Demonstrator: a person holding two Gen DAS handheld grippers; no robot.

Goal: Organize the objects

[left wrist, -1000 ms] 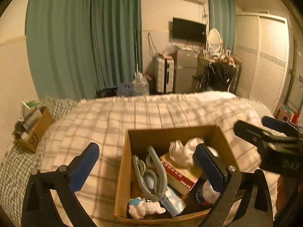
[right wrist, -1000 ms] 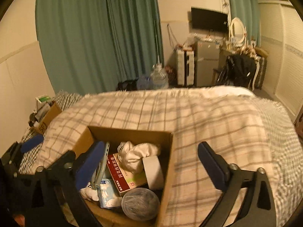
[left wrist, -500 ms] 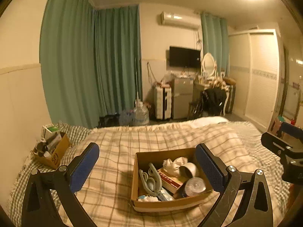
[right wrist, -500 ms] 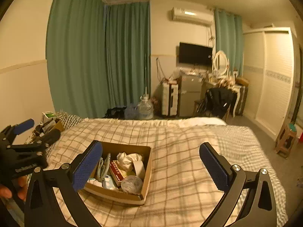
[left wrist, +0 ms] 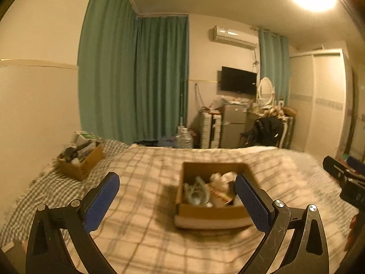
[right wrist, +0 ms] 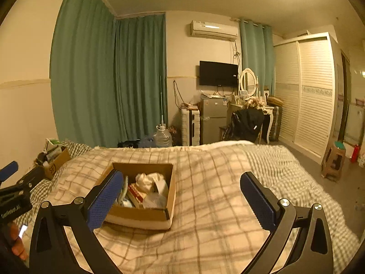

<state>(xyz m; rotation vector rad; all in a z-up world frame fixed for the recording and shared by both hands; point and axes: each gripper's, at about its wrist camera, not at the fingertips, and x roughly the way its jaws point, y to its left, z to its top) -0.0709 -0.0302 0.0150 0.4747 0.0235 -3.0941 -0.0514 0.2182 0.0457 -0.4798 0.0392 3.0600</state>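
Note:
An open cardboard box (left wrist: 212,213) sits on the plaid bed (left wrist: 148,235). It holds a grey-green tool, a red booklet (right wrist: 136,193), crumpled white paper (right wrist: 149,179) and other small items. It also shows in the right wrist view (right wrist: 136,215). My left gripper (left wrist: 176,202) is open and empty, held back from the box. My right gripper (right wrist: 180,201) is open and empty, to the right of the box. A second cardboard box (left wrist: 79,162) with bottles stands at the bed's far left; it also shows in the right wrist view (right wrist: 53,163).
Green curtains (right wrist: 109,80) hang behind the bed. A water jug (right wrist: 162,137), a small fridge (right wrist: 213,122), a dresser with an oval mirror (right wrist: 248,84) and a chair with a black bag (right wrist: 247,122) stand beyond. A wardrobe (right wrist: 305,96) and a stool (right wrist: 335,159) are at right.
Both grippers have pulled up and back from the box, which now looks smaller and farther away. Both stay open and empty.

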